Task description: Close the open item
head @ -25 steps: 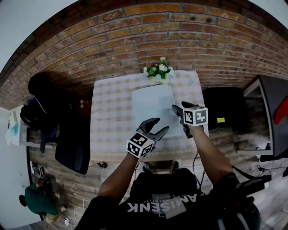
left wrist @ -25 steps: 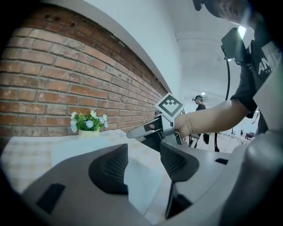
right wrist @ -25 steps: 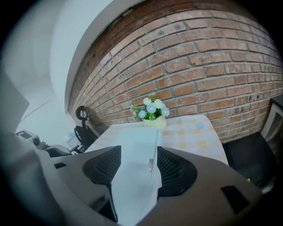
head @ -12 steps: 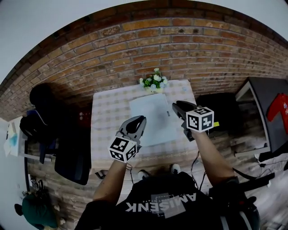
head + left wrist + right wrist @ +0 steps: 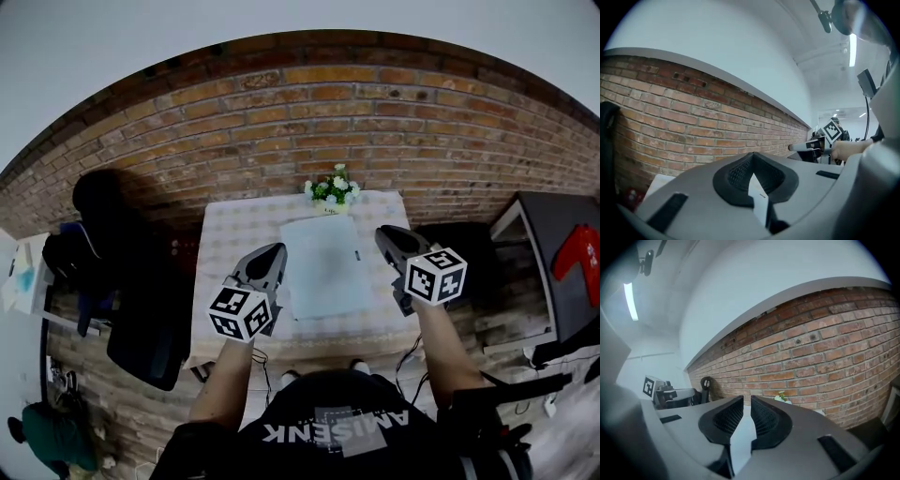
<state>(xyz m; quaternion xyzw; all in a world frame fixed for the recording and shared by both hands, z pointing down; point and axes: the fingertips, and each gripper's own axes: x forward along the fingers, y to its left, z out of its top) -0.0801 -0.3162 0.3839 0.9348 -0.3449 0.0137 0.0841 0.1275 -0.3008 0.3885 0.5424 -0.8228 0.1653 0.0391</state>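
Here, in the head view, I look steeply down at a bench (image 5: 234,246) with a checked cloth, set against a brick wall (image 5: 281,122). The white laptop (image 5: 323,267) lies at the centre of the frame, in the middle of the bench, with a small pot of flowers (image 5: 330,191) just above it at the far edge.

My left gripper (image 5: 271,257) hangs over the bench left of the laptop. Its jaws have just been closing and now meet at the tips, with nothing between them. My right gripper (image 5: 388,240) hangs to the right. Its jaws have also just been closing and stand nearly together with a thin gap, empty. Neither touches the laptop.

The lid looks flat on its base, so I judge the closing done. To finish well, I should check that the lid sits flush along every edge and hold both grippers clear of the flowers.

The laptop's long axis runs from the bottom of the frame up towards the wall. I cannot tell which edge is the hinge.
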